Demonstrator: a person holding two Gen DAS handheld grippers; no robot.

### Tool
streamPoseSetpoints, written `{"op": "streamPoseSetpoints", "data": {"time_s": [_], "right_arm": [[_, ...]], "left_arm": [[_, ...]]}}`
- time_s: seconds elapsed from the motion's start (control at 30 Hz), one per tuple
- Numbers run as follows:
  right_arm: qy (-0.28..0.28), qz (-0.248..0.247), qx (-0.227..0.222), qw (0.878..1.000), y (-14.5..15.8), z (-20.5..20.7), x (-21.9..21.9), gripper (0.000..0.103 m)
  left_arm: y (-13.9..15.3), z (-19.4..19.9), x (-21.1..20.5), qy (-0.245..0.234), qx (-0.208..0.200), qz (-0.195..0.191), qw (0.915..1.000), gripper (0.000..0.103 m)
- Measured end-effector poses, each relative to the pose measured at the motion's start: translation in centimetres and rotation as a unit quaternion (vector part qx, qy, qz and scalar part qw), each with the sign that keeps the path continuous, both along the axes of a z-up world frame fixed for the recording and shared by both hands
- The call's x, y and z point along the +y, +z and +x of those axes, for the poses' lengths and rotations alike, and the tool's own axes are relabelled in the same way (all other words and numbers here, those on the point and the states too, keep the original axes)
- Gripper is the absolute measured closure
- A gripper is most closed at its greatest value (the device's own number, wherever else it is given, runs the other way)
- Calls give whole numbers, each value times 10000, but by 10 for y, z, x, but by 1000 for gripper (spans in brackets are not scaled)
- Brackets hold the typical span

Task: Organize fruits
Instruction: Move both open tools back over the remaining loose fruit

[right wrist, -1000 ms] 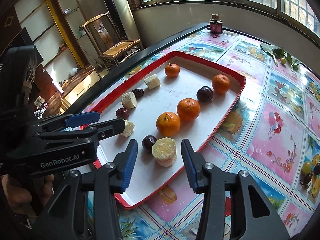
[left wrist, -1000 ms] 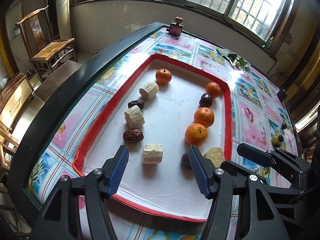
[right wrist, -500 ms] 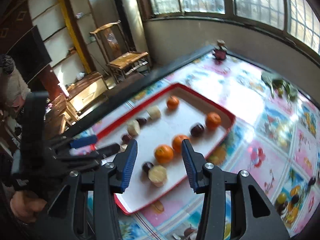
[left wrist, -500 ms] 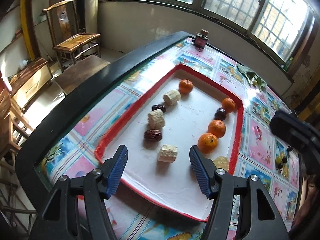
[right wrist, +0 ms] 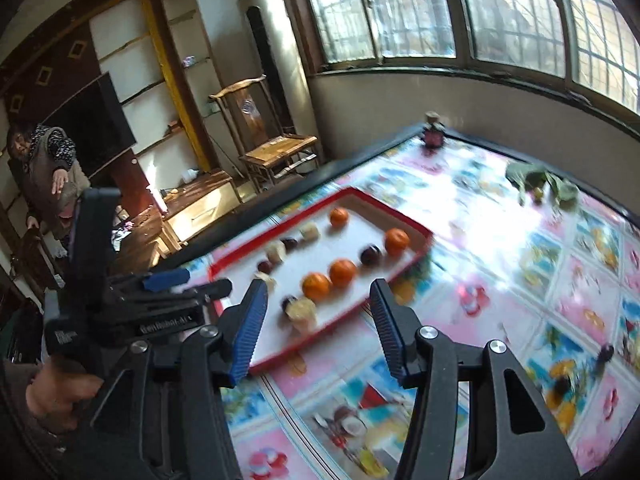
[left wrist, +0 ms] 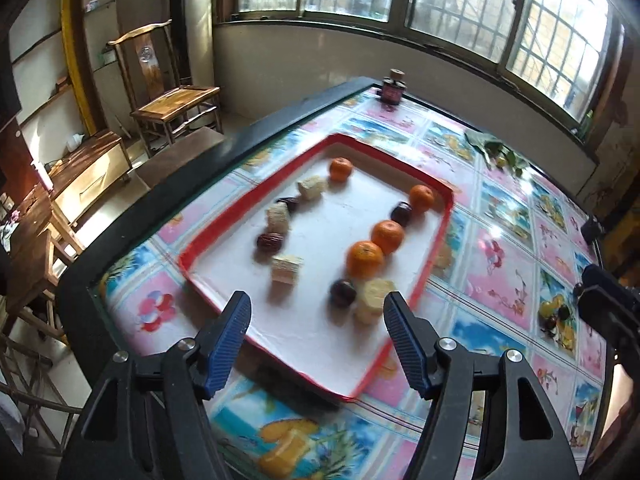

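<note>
**My claws are empty and up high**

My left claw is spread and empty; its jaws just opened more. The fruits sit in the red tray. My right claw, spread and empty too, just opened more. Dropping fast could bump an orange and make it roll.

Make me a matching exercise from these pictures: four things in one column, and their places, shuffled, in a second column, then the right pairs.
Things:
1. small dark bottle
2. green leaves
3. wooden chair
4. oranges

Places:
A. on the floor beside the table
B. inside the red-rimmed tray
C. far corner of the table
D. on the tablecloth beyond the tray, under the window

Pairs: 1-C, 2-D, 3-A, 4-B
</note>
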State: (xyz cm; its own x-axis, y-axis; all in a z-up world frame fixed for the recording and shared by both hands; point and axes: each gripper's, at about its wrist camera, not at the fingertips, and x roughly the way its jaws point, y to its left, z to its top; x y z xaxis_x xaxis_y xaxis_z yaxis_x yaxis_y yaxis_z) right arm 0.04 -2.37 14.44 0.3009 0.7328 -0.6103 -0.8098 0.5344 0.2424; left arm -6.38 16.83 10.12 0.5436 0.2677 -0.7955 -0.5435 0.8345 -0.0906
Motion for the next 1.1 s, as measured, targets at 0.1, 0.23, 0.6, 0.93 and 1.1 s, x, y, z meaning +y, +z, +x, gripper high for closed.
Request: {"op": "streamPoseSetpoints", "data": {"time_s": [0.1, 0.23, 0.6, 0.93, 1.1], "right_arm": [[-613, -334, 110, 9975, -28, 13, -61, 48], [-1610, -682, 479, 9834, -61, 36, -143, 48], [-3146, -686, 1389, 9365, -106, 64, -232, 48], [-3044, -775, 1399, 9390, -115, 74, -207, 48], [-2893, -795, 1381, 9439, -114, 78, -195, 48]], "left_arm": [[-8, 22, -44, -530, 25, -43, 9986, 34], [-26, 58, -103, -1402, 243, -70, 9898, 34], [-65, 147, -182, -2871, 592, -159, 9559, 35], [-75, 185, -186, -2979, 522, -365, 9525, 33], [-74, 177, -187, -3048, 365, -295, 9513, 35]]}}
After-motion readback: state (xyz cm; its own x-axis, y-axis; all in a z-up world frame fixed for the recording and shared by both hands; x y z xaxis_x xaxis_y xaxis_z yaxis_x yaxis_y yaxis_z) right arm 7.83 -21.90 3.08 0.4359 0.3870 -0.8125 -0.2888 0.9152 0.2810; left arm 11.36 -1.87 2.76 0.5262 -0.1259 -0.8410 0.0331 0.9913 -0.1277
